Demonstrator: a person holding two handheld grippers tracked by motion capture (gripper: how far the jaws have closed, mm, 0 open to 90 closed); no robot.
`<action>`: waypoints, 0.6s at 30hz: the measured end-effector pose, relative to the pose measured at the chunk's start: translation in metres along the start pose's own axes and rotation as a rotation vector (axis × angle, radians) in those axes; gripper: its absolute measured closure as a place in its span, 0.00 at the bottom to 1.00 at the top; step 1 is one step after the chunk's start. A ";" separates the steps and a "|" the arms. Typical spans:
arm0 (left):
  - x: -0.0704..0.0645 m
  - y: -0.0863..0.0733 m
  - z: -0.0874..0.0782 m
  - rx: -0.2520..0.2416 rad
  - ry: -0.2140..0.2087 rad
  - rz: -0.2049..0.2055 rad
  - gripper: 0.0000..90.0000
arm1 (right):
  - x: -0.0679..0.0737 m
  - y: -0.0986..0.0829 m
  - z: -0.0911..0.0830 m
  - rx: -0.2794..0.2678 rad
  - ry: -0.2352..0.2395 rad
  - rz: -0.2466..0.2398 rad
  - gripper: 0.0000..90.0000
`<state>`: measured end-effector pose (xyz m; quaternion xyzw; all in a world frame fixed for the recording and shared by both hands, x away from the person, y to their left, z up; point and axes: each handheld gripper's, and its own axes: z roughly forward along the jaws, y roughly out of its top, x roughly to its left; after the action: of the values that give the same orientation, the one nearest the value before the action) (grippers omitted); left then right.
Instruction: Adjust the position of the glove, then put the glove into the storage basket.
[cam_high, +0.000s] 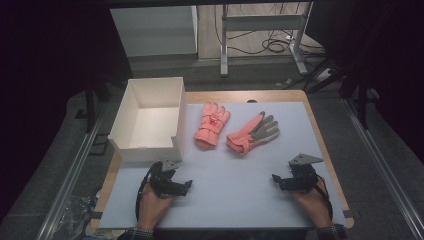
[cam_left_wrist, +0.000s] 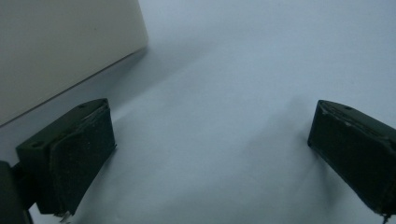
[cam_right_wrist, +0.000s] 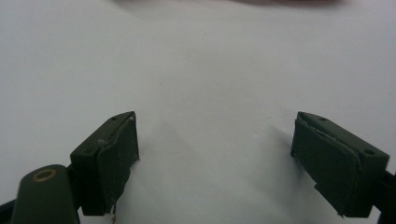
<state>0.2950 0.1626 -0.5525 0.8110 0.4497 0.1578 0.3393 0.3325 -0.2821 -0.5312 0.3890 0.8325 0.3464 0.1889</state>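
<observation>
Both grippers rest low on the pale table cover (cam_high: 235, 185) at my near edge, each with its jaws spread wide and nothing between them: the left gripper (cam_high: 186, 186) sits just in front of the white box (cam_high: 131, 102), whose cream wall rises at the upper left of the left gripper view (cam_left_wrist: 60, 46), and the right gripper (cam_high: 276, 178) sits toward the right side. Two pink gloves lie flat farther out, near the middle of the cover and well apart from either tool. The left glove (cam_high: 212, 125) lies just beside the box's right wall, cuff toward me, fingers pointing away, its long axis nearly straight ahead. The right glove (cam_high: 251, 133), showing a grey palm, lies with its axis slanted, cuff toward me and to the left, fingers up and to the right. I judge each glove lies ahead of and inward from its gripper, so I would reach forward with the left gripper for the cuff nearer the box. A small mark sits on the left glove's back strap; I cannot read it.
</observation>
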 end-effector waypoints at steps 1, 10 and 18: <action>0.000 0.000 0.000 0.000 0.000 0.000 0.00 | 0.000 0.000 0.000 0.000 0.000 0.000 0.17; 0.000 0.000 0.000 -0.001 0.000 0.000 0.01 | 0.000 0.000 0.000 0.002 0.001 -0.002 0.17; 0.000 0.000 0.000 -0.002 0.001 0.000 0.01 | 0.000 0.001 0.000 0.005 -0.001 -0.003 0.17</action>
<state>0.2948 0.1627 -0.5525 0.8106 0.4498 0.1585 0.3400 0.3327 -0.2819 -0.5307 0.3884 0.8338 0.3439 0.1888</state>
